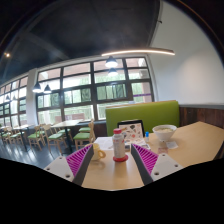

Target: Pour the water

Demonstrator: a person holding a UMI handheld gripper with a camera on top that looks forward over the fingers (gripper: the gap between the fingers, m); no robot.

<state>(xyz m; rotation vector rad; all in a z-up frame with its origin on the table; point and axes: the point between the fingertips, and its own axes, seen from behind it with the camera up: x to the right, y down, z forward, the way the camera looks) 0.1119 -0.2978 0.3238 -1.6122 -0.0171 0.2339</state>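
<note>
Two fingers (112, 160) spread wide, gripping nothing; bottle (120, 146) stands between them on table (195, 140), gaps both sides.

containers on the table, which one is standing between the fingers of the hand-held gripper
The bottle with the red label, upright between the fingers of the open hand-held gripper. The white bowl sits farther back, beyond the right finger.

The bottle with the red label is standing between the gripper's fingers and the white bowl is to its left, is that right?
Not quite. In the gripper view the bottle does stand between the open gripper's fingers, but the white bowl sits to its right, farther back on the table.
</note>
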